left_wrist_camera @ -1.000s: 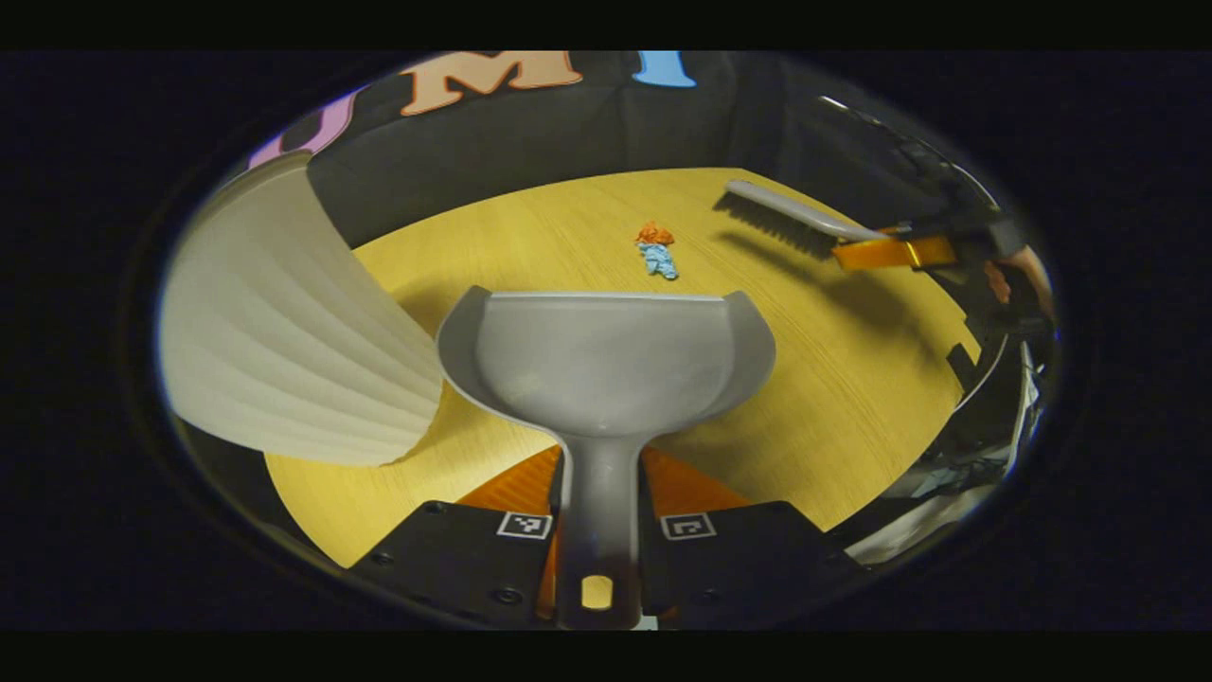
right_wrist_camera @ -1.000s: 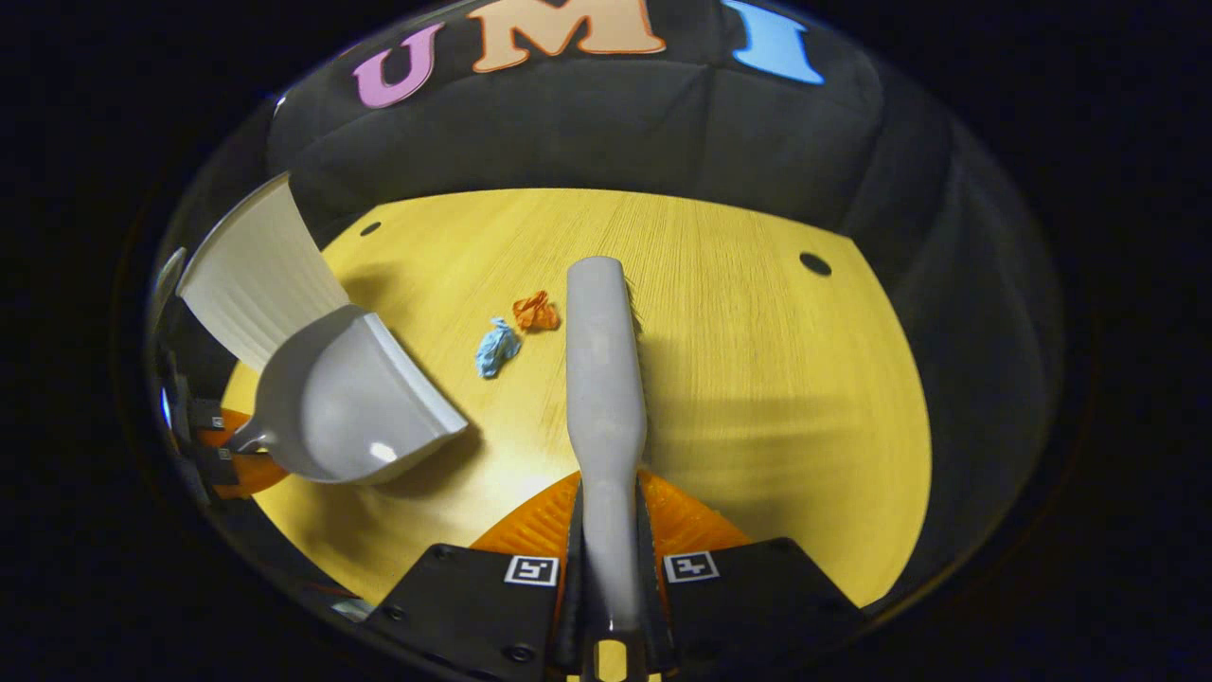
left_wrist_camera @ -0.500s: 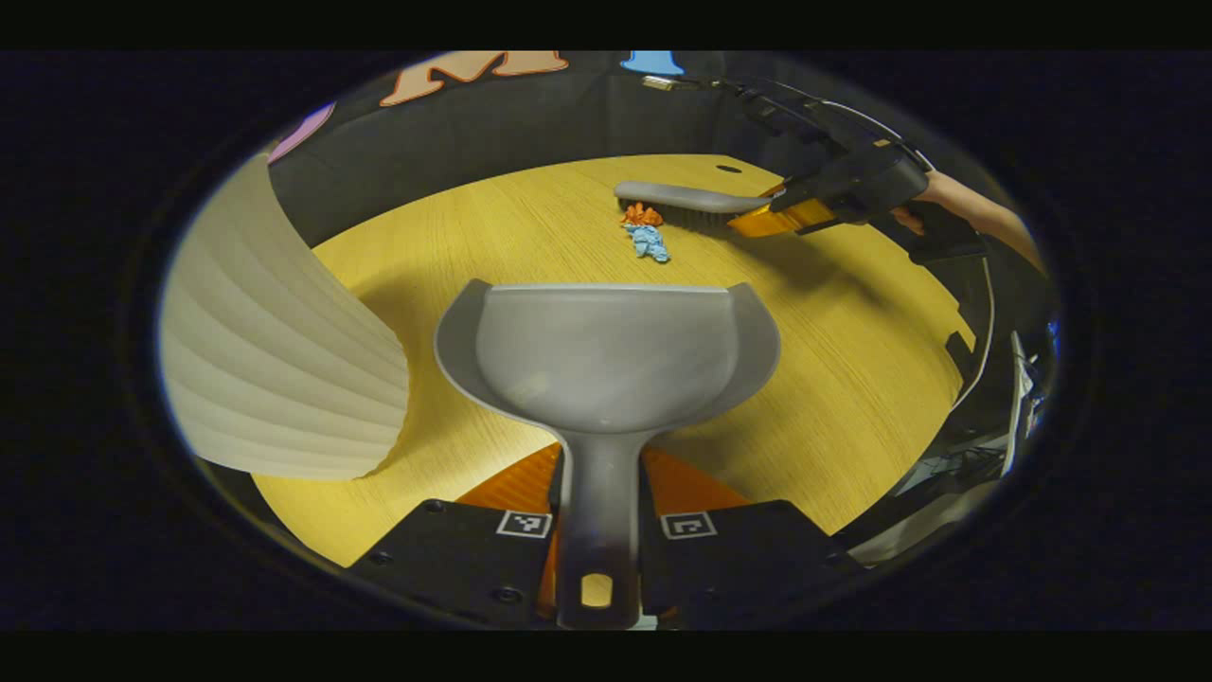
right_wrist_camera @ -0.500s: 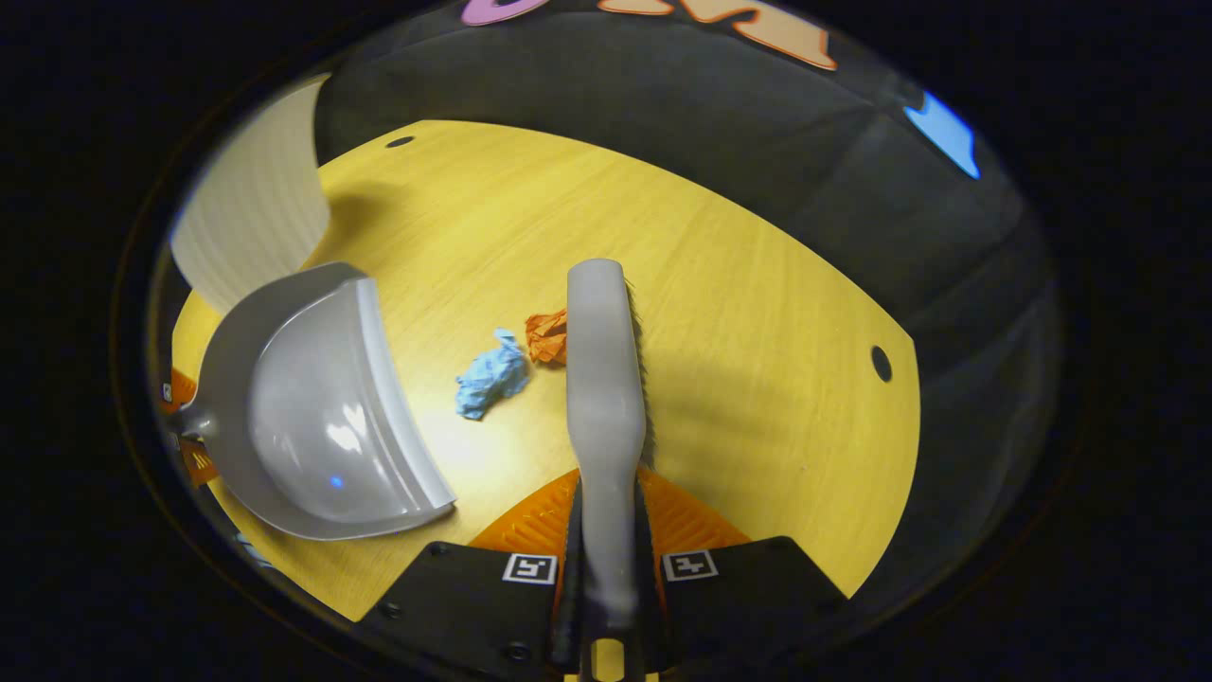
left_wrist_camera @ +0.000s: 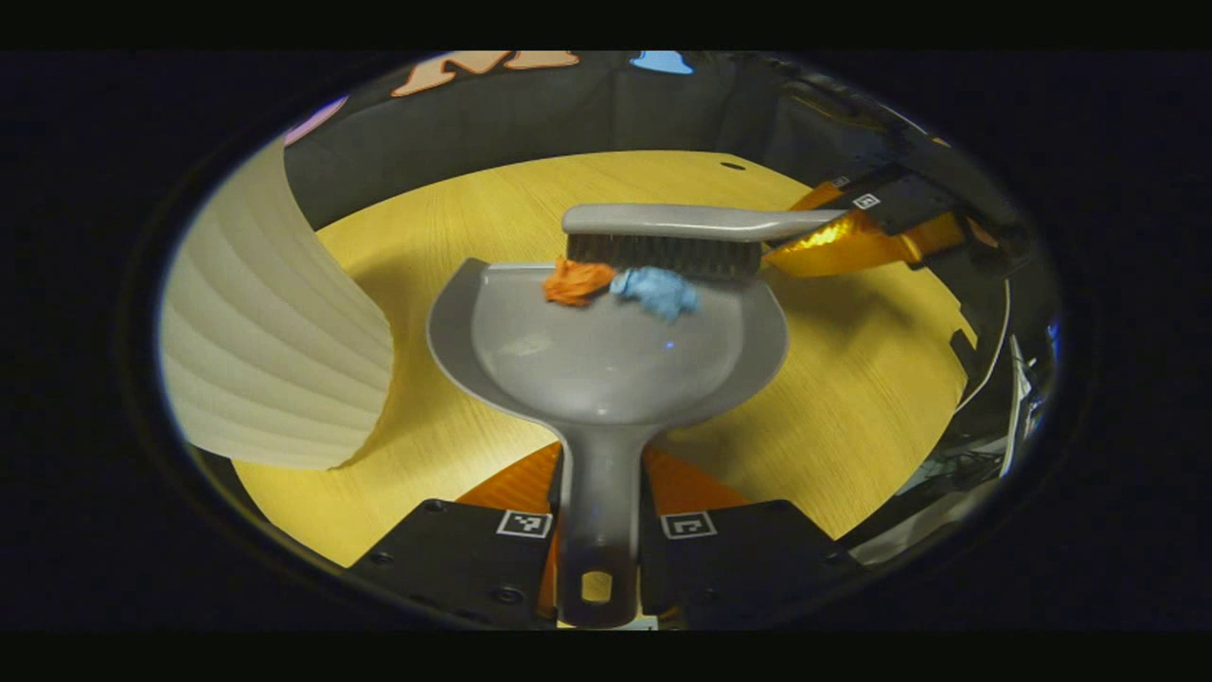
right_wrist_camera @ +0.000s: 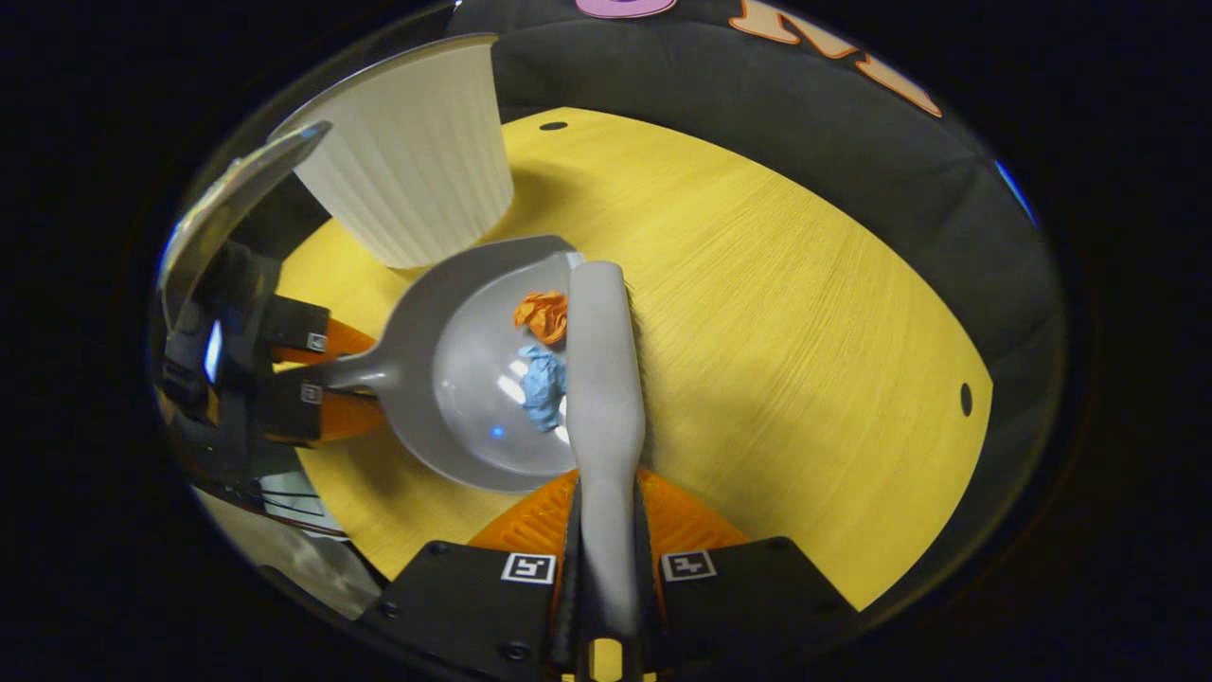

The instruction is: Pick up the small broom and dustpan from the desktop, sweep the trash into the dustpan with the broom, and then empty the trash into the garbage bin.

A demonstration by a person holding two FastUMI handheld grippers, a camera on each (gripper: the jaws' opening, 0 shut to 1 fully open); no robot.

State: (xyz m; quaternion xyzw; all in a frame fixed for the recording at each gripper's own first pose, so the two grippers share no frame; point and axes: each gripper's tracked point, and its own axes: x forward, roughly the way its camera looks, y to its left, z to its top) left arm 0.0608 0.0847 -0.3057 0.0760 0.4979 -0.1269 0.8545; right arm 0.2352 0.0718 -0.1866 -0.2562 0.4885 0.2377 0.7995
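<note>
Grey dustpan [left_wrist_camera: 606, 360], orange scrap [left_wrist_camera: 576, 280], blue scrap [left_wrist_camera: 656, 291], yellow woodgrain desktop [right_wrist_camera: 776, 313]

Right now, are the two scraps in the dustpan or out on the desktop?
In: the orange scrap and blue scrap lie inside the dustpan lip, with the broom behind them.

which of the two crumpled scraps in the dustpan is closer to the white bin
The orange scrap. It sits on the side of the dustpan toward the ribbed white bin; the blue scrap lies on its far side, both against the broom bristles.

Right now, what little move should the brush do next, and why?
Probably one more short push toward the handle: the orange scrap and blue scrap sit just inside the dustpan lip, against the broom bristles, and could tumble out.
</note>
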